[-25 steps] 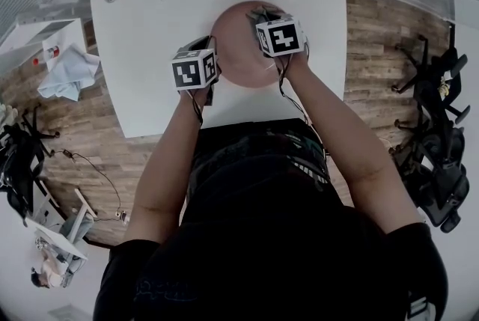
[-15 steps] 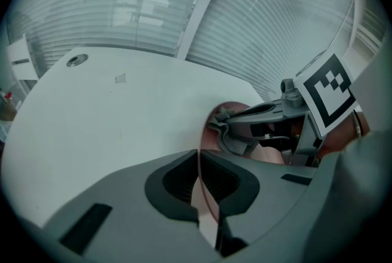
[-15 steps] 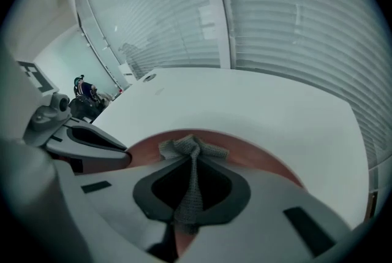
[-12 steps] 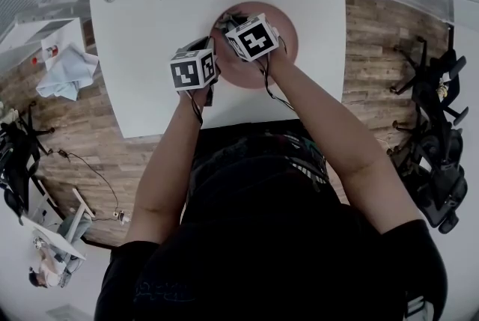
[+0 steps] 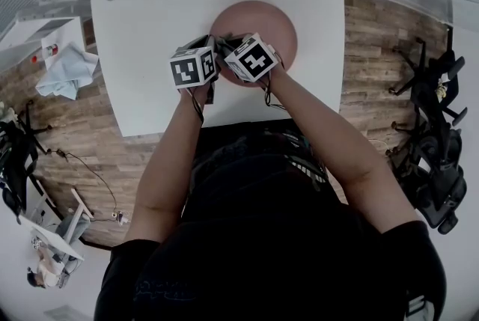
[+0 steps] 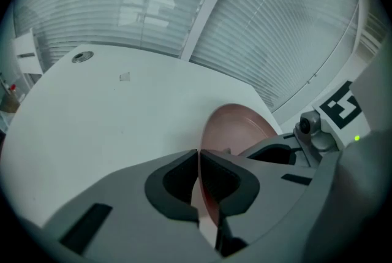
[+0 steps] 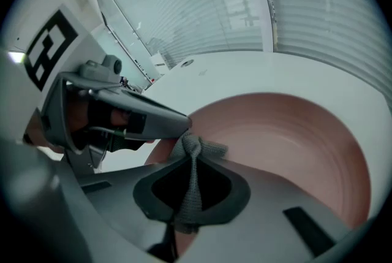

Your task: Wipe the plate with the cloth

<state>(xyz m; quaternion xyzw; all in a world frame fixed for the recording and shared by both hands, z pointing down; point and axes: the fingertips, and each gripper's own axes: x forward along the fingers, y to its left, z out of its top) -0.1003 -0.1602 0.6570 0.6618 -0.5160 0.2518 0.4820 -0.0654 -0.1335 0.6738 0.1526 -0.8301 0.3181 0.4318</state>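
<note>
Head view: pink plate (image 5: 266, 22) sits on white counter (image 5: 157, 20). Left gripper (image 5: 211, 43) is at the plate's left rim, right gripper (image 5: 228, 40) just beside it over the plate.
Left gripper view: jaws nearly together, pinching the plate's rim edge-on.
Right gripper view: jaws closed on a grey knitted cloth (image 7: 199, 146), its bunched end touching the plate's inner surface near the left rim.
</note>
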